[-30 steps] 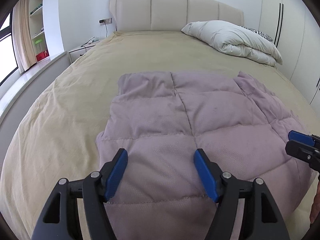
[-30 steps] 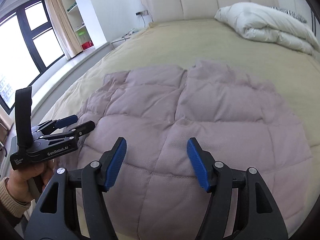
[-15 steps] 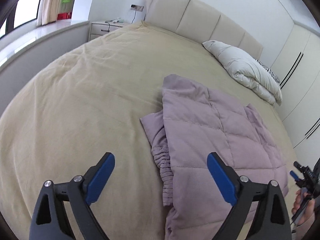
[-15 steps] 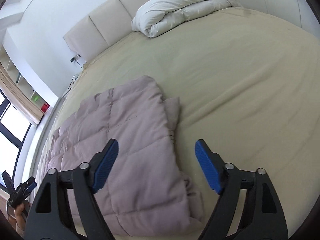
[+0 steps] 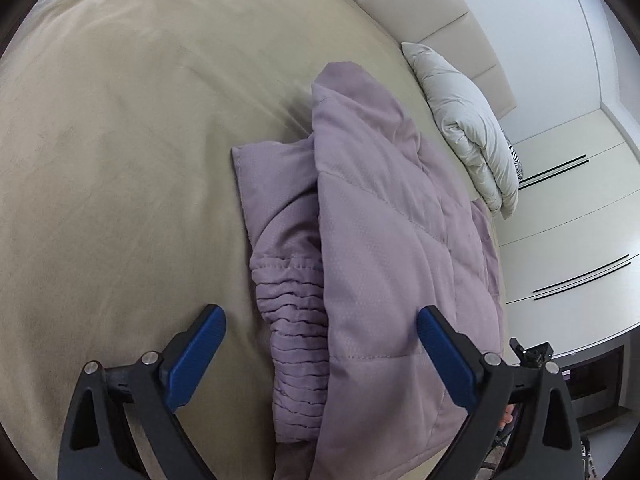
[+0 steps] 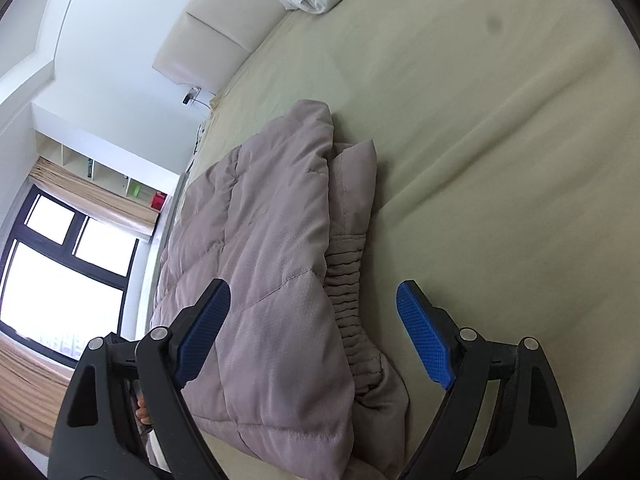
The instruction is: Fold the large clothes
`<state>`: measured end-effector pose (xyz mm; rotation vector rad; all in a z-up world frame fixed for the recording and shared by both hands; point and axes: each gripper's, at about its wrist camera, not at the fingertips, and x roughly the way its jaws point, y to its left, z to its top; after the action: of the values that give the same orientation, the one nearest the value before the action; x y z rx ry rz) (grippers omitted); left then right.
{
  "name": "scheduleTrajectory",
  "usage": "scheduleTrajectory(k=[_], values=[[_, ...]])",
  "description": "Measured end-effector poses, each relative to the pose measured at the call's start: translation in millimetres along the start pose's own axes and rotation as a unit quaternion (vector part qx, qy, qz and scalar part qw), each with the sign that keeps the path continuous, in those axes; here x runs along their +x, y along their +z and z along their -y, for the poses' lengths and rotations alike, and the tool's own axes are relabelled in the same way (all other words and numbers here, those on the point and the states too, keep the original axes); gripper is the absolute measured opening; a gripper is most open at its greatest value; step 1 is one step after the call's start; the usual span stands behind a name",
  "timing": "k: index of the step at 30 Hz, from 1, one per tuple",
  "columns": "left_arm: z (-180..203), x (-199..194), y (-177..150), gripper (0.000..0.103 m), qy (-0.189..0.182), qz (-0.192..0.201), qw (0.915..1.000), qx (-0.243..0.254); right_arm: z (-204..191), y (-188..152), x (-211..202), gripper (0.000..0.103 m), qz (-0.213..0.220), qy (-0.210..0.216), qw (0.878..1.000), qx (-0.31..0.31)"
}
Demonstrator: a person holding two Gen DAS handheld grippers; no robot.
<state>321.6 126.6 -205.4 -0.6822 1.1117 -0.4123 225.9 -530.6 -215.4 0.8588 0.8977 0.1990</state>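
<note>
A mauve quilted puffer jacket [image 5: 392, 248] lies flat on the beige bed [image 5: 120, 160]. Its sleeve with a ribbed elastic cuff [image 5: 296, 328] sticks out along its left side. My left gripper [image 5: 320, 356] is open and empty, hovering just above that cuff and the jacket's left edge. In the right wrist view the jacket [image 6: 260, 264] shows its other sleeve and ribbed cuff [image 6: 348, 288] on its right side. My right gripper [image 6: 316, 332] is open and empty above that cuff, with the jacket's edge between its fingers.
A folded white duvet [image 5: 468, 120] lies near the padded headboard [image 5: 432, 12]. White wardrobe doors [image 5: 572, 232] stand beyond the bed's right side. A window with curtains [image 6: 60, 272] and wall shelves [image 6: 104, 176] are on the left side.
Both grippers have swung outward from the jacket's middle to its opposite sides and moved closer. Each now looks along a side edge with a sleeve cuff below. Both stay open.
</note>
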Motion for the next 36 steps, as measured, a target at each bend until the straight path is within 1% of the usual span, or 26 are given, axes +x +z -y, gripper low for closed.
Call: scheduleTrajectory(k=[3,5,9,12,14,16,20,24,25,27,28,32,34,36], values=[[-4,1,2,0.098,-0.015,-0.008,0.9999,-0.002,6,9,21,0.086,-0.02,-0.016,1.0,0.004],[-6,1,4,0.098,-0.024,-0.014,0.9996,-0.004,11,17,30,0.086,-0.025,-0.003,1.0,0.012],[-14,-8,6,0.09,-0.039,-0.016,0.9991,-0.007,16,33,43,0.086,-0.032,0.022,0.999,0.03],[-20,-11,6,0.087,-0.05,-0.016,0.9986,-0.004,15,45,60,0.086,-0.051,0.038,0.998,0.023],[-23,-10,8,0.086,-0.053,-0.022,0.9984,0.0,12,49,70,0.086,-0.062,0.046,0.997,0.015],[-24,-9,14,0.086,-0.055,-0.022,0.9982,-0.001,9,50,84,0.086,-0.071,0.059,0.996,0.007],[-29,-2,27,0.086,-0.066,-0.014,0.9976,-0.014,-4,49,101,0.087,-0.091,0.062,0.994,-0.021],[-25,7,31,0.086,-0.062,-0.015,0.9979,-0.014,-11,51,113,0.087,-0.104,0.071,0.992,-0.029],[-24,9,32,0.082,-0.068,-0.018,0.9974,-0.014,-11,52,115,0.087,-0.105,0.077,0.991,-0.03],[-25,16,33,0.074,-0.092,-0.032,0.9947,-0.03,-13,52,118,0.087,-0.108,0.09,0.99,-0.035],[-28,16,33,0.074,-0.098,-0.035,0.9939,-0.038,-15,46,117,0.088,-0.108,0.097,0.989,-0.038],[-30,18,32,0.073,-0.115,-0.044,0.9917,-0.039,-13,40,116,0.088,-0.11,0.132,0.984,-0.043],[-27,19,30,0.074,-0.109,-0.055,0.9924,-0.022,-16,38,119,0.088,-0.117,0.134,0.983,-0.051],[-19,22,29,0.078,-0.089,-0.06,0.9942,-0.001,-19,36,122,0.087,-0.131,0.115,0.983,-0.065]])
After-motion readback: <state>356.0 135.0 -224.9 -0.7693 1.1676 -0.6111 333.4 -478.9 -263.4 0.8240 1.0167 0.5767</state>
